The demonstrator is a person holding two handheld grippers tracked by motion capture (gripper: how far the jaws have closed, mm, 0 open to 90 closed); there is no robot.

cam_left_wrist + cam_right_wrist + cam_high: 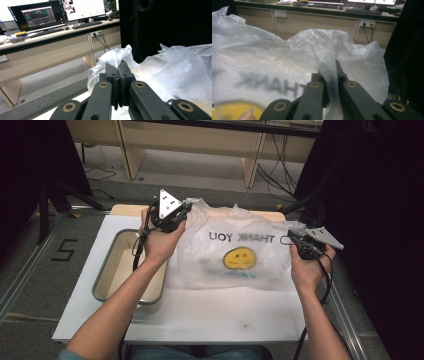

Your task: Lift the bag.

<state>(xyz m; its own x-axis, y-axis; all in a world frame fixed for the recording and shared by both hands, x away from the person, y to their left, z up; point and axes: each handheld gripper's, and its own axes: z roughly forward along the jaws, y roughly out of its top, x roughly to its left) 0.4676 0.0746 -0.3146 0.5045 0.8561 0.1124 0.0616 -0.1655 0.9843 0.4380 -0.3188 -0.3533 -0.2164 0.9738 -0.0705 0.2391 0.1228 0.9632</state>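
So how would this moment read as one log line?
left gripper: shut on plastic bag | right gripper: shut on plastic bag | bag stretched over table

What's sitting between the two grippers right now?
The clear plastic bag, each top corner pinched by the left gripper and right gripper, spans the stretch over the table in the high view.

A white rectangular table (210,317) is seen at centre frame; a grey-rimmed rectangular metal tray (102,282) is set on its left side.

The thin, crinkled translucent plastic bag (235,251) looked glossy; the cream enamelled metal tray (111,281) shone smooth; the white tabletop (210,315) stayed matt.
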